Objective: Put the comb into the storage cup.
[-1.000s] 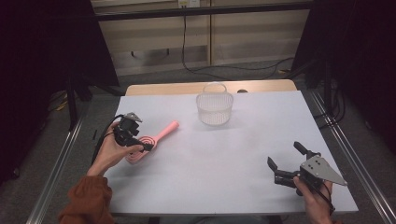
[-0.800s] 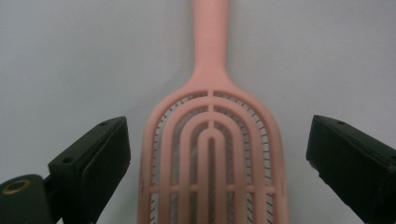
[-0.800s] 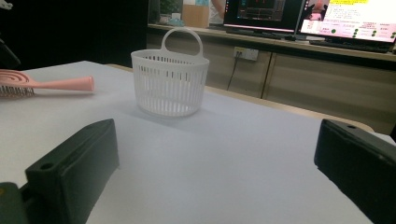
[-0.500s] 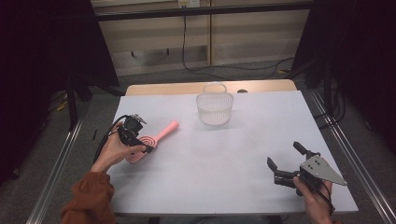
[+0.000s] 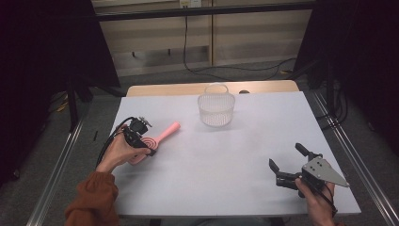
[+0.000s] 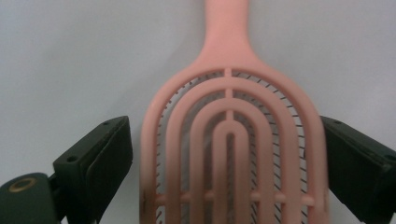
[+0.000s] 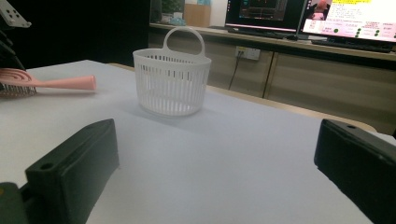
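Our desk [image 5: 226, 155] carries a white basket [image 5: 216, 109] well beyond both sets of jaws, and a pink hairbrush [image 6: 231, 140] whose head lies between the left gripper [image 5: 146, 147] jaws. These have just been closing, with the right-hand one at the rim and a gap at the other. We should centre them, then squeeze evenly so the brush cannot twist. The right gripper [image 5: 288, 165] jaws stand wide, empty.

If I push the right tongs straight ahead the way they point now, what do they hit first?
Most likely the white basket: it stands ahead of the open right tongs, slightly left of centre, with bare table before it. Depth is unclear, so they might slip past its right side.
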Tool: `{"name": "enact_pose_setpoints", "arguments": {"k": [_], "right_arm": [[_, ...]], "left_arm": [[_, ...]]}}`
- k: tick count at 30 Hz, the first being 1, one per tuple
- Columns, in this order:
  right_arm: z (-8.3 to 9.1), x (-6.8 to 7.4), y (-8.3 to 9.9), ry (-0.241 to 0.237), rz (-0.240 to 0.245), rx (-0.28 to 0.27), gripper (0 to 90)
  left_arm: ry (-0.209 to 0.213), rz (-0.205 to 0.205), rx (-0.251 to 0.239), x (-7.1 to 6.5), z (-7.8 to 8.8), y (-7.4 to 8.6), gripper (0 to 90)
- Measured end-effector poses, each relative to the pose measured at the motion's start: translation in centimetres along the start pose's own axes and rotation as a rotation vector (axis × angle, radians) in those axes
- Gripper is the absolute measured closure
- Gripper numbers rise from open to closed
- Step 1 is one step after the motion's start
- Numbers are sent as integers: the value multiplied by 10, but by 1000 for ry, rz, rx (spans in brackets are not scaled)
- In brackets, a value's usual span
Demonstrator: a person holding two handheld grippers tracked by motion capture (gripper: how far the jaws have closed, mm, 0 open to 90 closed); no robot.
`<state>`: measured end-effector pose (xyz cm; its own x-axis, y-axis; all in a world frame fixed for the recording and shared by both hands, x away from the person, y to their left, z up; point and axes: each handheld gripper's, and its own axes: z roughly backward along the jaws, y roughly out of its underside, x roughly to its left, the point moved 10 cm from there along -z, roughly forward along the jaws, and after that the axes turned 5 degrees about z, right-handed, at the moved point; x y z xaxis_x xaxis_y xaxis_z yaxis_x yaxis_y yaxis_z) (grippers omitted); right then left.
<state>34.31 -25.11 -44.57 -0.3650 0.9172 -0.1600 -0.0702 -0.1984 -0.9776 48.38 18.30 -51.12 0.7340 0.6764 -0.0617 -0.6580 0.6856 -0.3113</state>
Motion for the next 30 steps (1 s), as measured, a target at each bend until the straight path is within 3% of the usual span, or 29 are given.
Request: {"name": "enact_pose_setpoints", "arguments": {"k": [1, 6, 7, 12, 30], "right_arm": [[0, 0, 0, 0, 1, 0, 0], [0, 0, 0, 0, 2, 3, 0], [0, 1, 1, -3, -1, 4, 0], [0, 0, 0, -4, -1, 1, 0], [0, 0, 0, -1, 1, 3, 0]], "left_arm": [[23, -8, 0, -2, 0, 0, 123], [17, -9, 8, -2, -3, 0, 140], [39, -16, 19, -3, -3, 0, 142], [36, -14, 17, -3, -3, 0, 182], [39, 13, 33, -3, -2, 2, 193]]}}
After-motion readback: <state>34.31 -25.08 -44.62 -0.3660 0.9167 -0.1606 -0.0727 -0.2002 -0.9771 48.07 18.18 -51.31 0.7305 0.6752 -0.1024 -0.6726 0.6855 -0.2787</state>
